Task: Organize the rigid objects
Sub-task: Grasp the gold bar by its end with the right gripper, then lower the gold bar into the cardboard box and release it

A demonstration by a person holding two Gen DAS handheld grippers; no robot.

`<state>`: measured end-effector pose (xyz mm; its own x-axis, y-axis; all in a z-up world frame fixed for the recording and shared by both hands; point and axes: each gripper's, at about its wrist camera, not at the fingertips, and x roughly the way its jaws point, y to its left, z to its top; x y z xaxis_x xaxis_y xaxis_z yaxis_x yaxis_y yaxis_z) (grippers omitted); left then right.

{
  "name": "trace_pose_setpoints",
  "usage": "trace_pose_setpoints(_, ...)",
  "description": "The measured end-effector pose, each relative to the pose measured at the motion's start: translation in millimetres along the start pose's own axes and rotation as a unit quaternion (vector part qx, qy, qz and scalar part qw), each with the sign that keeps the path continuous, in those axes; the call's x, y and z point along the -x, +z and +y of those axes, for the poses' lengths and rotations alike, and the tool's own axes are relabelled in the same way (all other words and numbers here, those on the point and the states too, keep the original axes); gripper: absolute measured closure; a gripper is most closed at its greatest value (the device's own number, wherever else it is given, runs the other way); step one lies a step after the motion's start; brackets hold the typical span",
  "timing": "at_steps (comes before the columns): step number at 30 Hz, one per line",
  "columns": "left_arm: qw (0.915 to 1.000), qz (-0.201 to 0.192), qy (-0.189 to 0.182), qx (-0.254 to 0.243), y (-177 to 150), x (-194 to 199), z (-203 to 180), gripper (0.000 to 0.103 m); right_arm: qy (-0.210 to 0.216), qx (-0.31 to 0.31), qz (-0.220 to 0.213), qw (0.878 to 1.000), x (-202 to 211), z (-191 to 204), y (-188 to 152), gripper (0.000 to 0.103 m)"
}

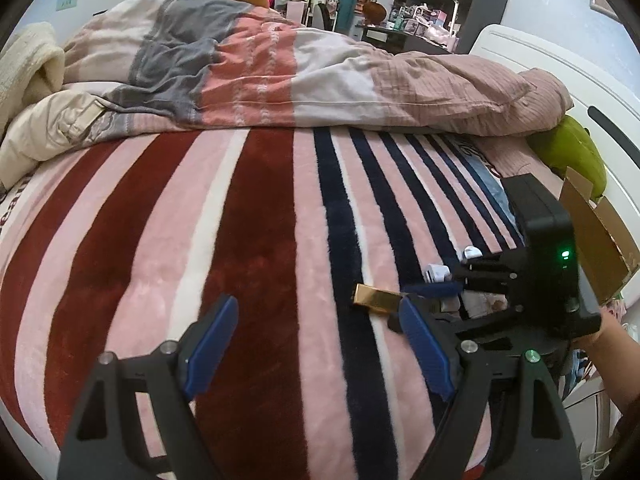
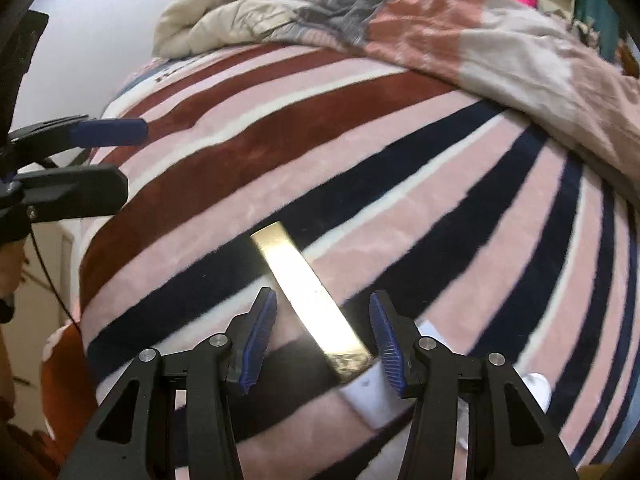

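Striped blanket (image 2: pixel 360 168) fills both views. Low centre of the right wrist view, the right gripper (image 2: pixel 323 344) is spread around a gold bar (image 2: pixel 308 300) — not touching. Left gripper (image 1: pixel 316 352) — spread, holding nothing, lower centre of its own view.

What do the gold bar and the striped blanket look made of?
Gold bar: a rigid box with a glossy metallic or foil finish, judging by its mirror-like glare and crisp edges; metal or foil-wrapped card, I cannot tell which. Striped blanket: soft plush fleece with a fuzzy matte nap.
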<state>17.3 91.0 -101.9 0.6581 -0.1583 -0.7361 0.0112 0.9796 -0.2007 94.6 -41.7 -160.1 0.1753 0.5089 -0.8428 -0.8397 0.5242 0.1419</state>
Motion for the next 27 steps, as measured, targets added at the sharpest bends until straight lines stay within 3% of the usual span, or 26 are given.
trace_pose_setpoints(2, 1.0, 0.0, -0.001, 0.005, 0, 1, 1, 0.023, 0.023, -0.001, 0.018, 1.0, -1, 3, 1, 0.085)
trace_pose_setpoints(8, 0.9997, 0.009, -0.021, 0.008, 0, 5, -3, 0.023, -0.032, 0.002, 0.011, 0.999, -1, 18, 0, 0.09)
trace_pose_setpoints(15, 0.9957, -0.008, -0.092, -0.005, 27, 23, -34, 0.024, -0.012, -0.005, -0.069, 0.998, 67, 35, 3, 0.09)
trace_pose_setpoints(17, 0.9932, -0.017, -0.114, -0.016, 38, 30, -49, 0.033, -0.009, -0.002, -0.095, 0.995, 94, 41, 2, 0.09)
trace_pose_setpoints(19, 0.9886, -0.022, -0.147, -0.024, 50, 37, -67, 0.052, -0.008, -0.002, -0.123, 0.992, 122, 45, -2, 0.09)
trace_pose_setpoints(21, 0.9834, -0.023, -0.176, -0.037, 64, 42, -90, 0.064, -0.013, -0.007, -0.15, 0.989, 149, 44, -8, 0.09)
trace_pose_setpoints(27, 0.972, -0.027, -0.212, -0.098, 94, 48, -166, 0.068, -0.043, -0.039, -0.201, 0.978, 214, 20, -37, 0.09)
